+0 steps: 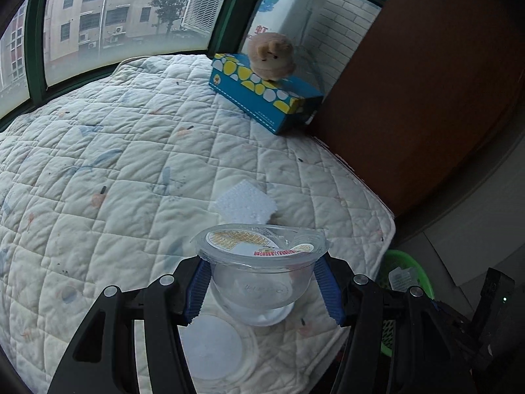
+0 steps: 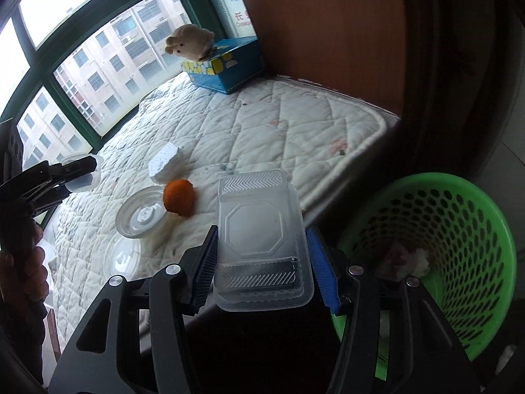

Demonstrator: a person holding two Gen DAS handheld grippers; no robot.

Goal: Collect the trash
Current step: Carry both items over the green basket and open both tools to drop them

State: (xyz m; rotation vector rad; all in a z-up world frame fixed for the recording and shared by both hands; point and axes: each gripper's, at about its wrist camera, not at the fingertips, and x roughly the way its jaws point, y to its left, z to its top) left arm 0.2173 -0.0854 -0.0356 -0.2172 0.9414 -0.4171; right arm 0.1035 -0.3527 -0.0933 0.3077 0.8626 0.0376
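- My left gripper [image 1: 262, 282] pinches a clear plastic cup [image 1: 261, 272] with a half-peeled foil lid, blue pads pressed on its two sides; it is lifted off the quilted mattress [image 1: 131, 138], near the mattress corner.
- In the right wrist view that left gripper [image 2: 77, 172] shows at the far left edge, over the mattress, with a hand [image 2: 31, 269] below it.
- On the mattress, toward the window from the cup: a white foam piece [image 1: 244, 205]; nearer me than the cup: a clear round lid [image 1: 213, 344].
- The right view also shows a piece of orange peel [image 2: 178, 197] on the mattress, touching another clear round lid [image 2: 141, 213], with the foam piece [image 2: 165, 162] just behind it.
- At the far mattress corner by the window, a plush toy [image 1: 270, 55] sits on a blue tissue box [image 1: 262, 92].
- My right gripper [image 2: 262, 262] clamps a clear plastic clamshell tray [image 2: 259, 236] by its long sides, off the mattress edge.
- Right of the mattress, on the floor, stands a green mesh wastebasket [image 2: 459, 229] with some crumpled trash [image 2: 407, 259] inside; the tray is just left of its rim.
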